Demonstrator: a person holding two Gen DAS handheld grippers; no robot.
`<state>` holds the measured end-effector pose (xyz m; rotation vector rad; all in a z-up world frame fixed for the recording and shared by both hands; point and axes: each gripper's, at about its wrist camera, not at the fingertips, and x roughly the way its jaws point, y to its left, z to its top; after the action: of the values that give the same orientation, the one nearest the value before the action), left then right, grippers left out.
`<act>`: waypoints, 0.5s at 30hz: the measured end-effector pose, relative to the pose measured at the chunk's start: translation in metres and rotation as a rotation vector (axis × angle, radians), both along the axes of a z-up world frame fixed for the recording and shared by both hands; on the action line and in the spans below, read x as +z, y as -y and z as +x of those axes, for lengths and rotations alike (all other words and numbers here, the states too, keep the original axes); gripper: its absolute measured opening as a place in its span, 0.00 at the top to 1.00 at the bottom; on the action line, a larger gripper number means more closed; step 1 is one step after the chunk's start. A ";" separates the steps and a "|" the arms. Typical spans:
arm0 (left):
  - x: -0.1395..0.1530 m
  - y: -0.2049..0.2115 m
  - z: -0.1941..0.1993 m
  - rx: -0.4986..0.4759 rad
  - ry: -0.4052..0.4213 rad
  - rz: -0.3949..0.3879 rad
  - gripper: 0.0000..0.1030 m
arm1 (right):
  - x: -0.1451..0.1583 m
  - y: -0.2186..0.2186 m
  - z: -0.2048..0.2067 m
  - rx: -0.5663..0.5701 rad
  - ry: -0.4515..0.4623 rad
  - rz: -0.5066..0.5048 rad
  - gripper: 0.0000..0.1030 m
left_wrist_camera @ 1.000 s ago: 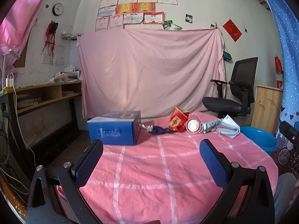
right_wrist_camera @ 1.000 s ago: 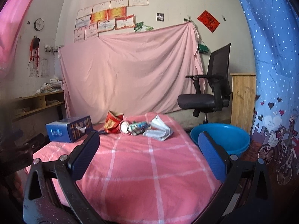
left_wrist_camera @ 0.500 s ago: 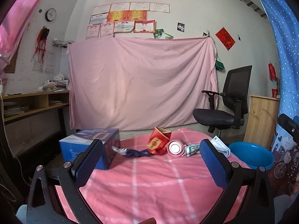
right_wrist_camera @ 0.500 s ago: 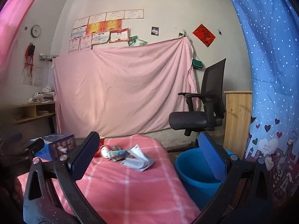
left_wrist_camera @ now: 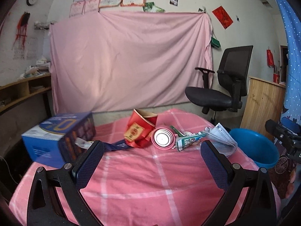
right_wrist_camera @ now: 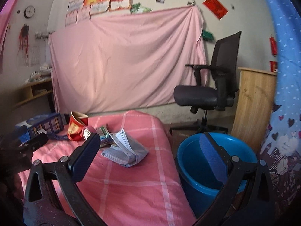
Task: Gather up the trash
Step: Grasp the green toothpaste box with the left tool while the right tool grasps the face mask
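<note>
Trash (left_wrist_camera: 165,137) beyond empty left claw (left_wrist_camera: 151,162)

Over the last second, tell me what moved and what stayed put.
Both open tools moved; neither took hold of anything. The left tool pushed closer to the litter around the crumpled red paper cup. The right tool swung right, over the round blue plastic basin. The litter and blue cardboard box stayed put.

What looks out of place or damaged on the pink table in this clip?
A crushed red paper cup lies on its side near the far edge, beside a tipped pink can, a crumpled green wrapper and a discarded face mask. The blue box sits upright; nothing looks spilled.
</note>
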<state>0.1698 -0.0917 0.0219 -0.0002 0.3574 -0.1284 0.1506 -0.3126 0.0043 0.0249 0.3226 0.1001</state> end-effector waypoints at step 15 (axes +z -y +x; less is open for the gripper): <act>-0.026 0.023 0.067 -0.157 -0.206 0.039 0.39 | -0.045 -0.021 0.087 0.200 -0.329 -0.065 0.17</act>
<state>0.2372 -0.1148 -0.0044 0.0533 0.5660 -0.2777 0.2378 -0.2915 -0.0406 -0.0563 0.6570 0.2857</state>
